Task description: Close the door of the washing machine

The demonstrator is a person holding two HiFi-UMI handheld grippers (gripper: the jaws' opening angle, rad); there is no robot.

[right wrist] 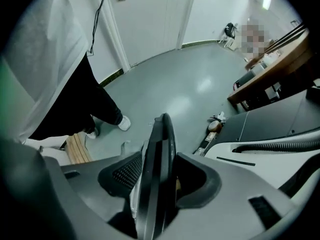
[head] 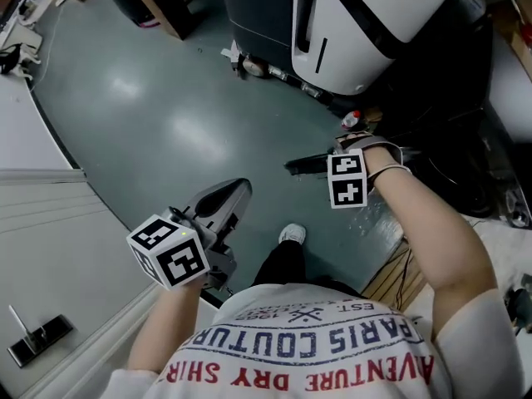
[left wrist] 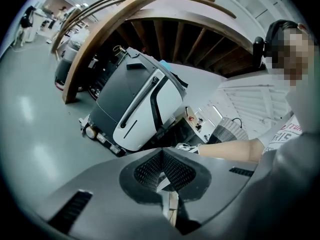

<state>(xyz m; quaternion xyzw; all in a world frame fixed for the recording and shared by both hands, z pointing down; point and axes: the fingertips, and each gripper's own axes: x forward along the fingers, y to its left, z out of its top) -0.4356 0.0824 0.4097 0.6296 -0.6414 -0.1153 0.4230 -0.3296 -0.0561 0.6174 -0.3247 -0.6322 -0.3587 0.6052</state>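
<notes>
Standing on the grey floor [head: 166, 115], one person is shown with two grippers. The left gripper [left wrist: 161, 155] is closed on nothing. The right gripper [right wrist: 160, 156] is held with its jaws apart, one dark narrow strip [right wrist: 162, 129] upright between them. One white-and-grey machine [head: 357, 32], possibly the washing machine, is seen ahead, well apart from both grippers; its door cannot be made out.
</notes>
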